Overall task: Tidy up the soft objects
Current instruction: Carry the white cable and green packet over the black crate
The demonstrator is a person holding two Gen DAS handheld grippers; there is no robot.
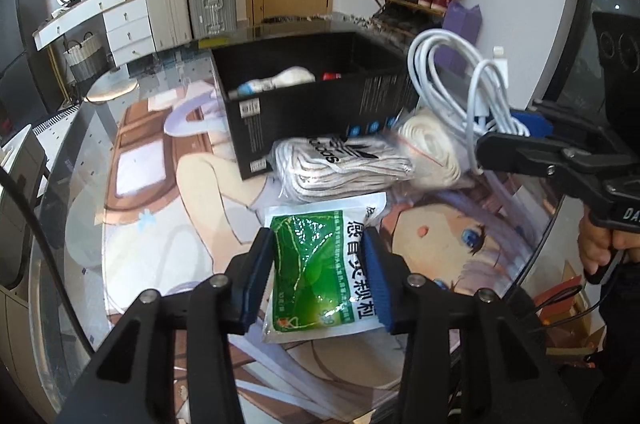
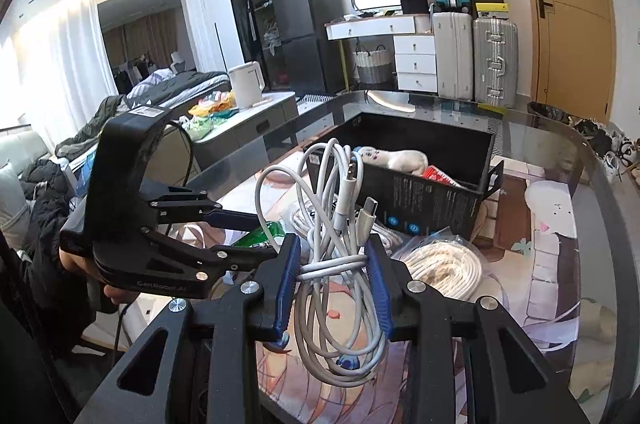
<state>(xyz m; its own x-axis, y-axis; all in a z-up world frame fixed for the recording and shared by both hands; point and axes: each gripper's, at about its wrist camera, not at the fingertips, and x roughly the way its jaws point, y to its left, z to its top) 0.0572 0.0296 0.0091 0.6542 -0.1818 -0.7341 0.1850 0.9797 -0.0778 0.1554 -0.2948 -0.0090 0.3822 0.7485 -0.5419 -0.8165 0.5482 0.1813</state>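
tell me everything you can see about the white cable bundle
The white cable bundle is a thin, glossy, plastic-coated charging cord coiled into long loose loops, bound at the waist by a wrap of its own cord. Two plug ends stick up near the top. The right tongs are shut on that waist, blue pads pressing both sides, holding it upright in the air above the printed mat, near the black box. Loops hang below and fan out above the pads. Nothing else touches it.

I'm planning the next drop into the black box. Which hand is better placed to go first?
Right. Its tongs are shut on the white cable bundle, lifted and facing the black box. The left tongs only straddle the green packet, low on the table.
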